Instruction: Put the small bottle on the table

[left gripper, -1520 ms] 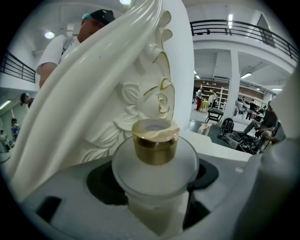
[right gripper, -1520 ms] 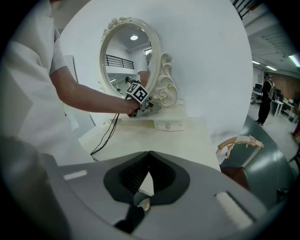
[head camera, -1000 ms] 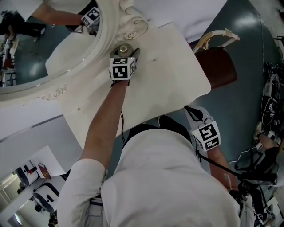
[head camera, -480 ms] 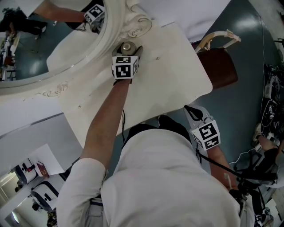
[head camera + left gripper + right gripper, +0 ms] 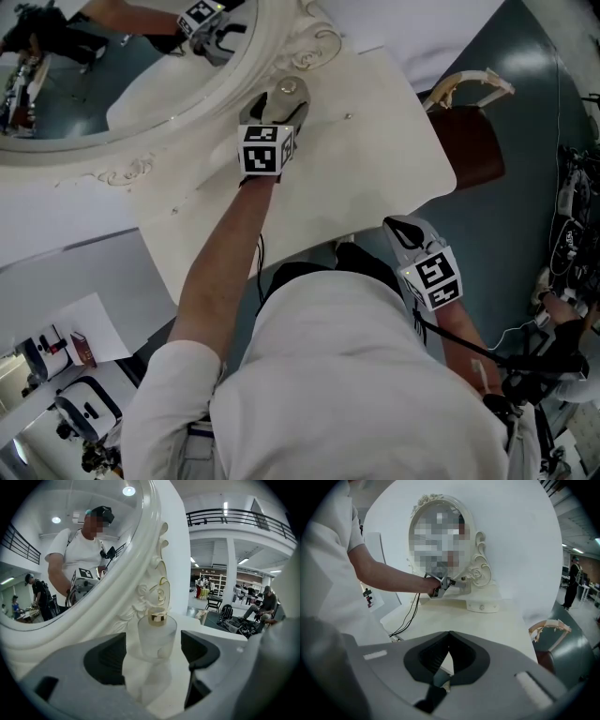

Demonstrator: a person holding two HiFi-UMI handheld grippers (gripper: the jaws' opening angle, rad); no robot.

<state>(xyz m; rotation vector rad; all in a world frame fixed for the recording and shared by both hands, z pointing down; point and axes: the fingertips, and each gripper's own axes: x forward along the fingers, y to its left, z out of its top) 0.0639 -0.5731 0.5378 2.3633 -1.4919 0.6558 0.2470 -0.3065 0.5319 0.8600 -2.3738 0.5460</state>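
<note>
The small frosted bottle (image 5: 157, 637) with a gold cap stands upright on the white table (image 5: 375, 141), right at the foot of the ornate mirror frame (image 5: 154, 581). My left gripper (image 5: 153, 651) straddles it, jaws opening, with a gap showing between each pad and the glass. In the head view the bottle (image 5: 290, 92) peeks out just beyond the left gripper (image 5: 279, 105). My right gripper (image 5: 399, 229) hangs off the table's near edge by my body, shut with nothing in it; its tips (image 5: 449, 648) meet.
The oval white mirror (image 5: 141, 56) stands along the table's far left and reflects my arm. A brown chair (image 5: 469, 141) with a pale curved back sits at the table's right end. A black cable (image 5: 407, 613) trails across the tabletop.
The left gripper's jaws have spread away from the bottle, which stays standing on the table. The right gripper has barely shifted.
</note>
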